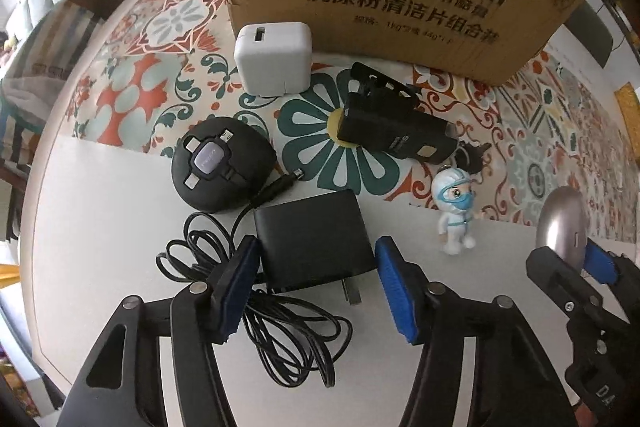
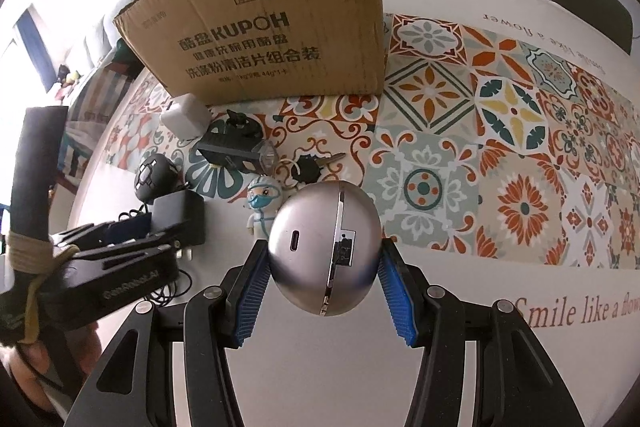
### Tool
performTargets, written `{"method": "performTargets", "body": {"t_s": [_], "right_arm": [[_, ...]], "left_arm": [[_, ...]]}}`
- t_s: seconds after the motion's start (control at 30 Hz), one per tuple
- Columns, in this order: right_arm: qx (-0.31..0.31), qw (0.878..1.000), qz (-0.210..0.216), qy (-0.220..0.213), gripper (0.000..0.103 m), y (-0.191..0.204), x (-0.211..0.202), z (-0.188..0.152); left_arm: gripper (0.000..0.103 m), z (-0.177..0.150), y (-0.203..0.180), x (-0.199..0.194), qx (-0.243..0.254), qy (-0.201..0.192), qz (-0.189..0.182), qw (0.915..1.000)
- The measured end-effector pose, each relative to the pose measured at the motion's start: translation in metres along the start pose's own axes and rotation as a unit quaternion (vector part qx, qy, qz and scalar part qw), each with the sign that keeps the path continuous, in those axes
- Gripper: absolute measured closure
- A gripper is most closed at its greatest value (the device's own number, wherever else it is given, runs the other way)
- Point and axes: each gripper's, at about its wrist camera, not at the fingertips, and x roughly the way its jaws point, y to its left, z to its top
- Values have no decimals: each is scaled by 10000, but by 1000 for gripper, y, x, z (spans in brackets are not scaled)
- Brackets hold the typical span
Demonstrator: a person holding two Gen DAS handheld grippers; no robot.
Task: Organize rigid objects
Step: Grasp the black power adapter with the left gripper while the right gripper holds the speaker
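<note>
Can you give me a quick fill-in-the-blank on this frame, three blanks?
1. The right claw is shut on a silver ____.
2. The black charger sits between the pads of the ____ claw.
3. The white charger stands in front of the cardboard ____.

Missing words: ball; left; box

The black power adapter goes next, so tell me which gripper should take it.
Left. The left gripper already has its jaws on either side of the black power adapter, not yet visibly pressing it. The right gripper is occupied, shut on the silver egg-shaped device.
</note>
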Motion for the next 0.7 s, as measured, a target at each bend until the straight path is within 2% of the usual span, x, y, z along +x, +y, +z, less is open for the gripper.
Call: {"method": "performTargets", "body": {"t_s": [0.17,0.23,0.37,0.47,0.7], "right_arm": [[-28,10000,-27,2,49,2,1,0],[-45,10000,-55,16,49,3,3,-1],[-31,10000,-59,48,49,5,3,-3],[-73,9999,-106,28,49,9,0,-4],[-145,9998,-155,-34,49,19,-13,-7]], "left_arm": [[42,0,-9,12,202,76,310,9993],[42,1,-7,13,102,45,176,9998],[43,4,-6,14,162,4,132,9998],[43,-1,-1,11,110,15,-113,9999],[43,-17,10,-16,170,-217,-318,9991]]}}
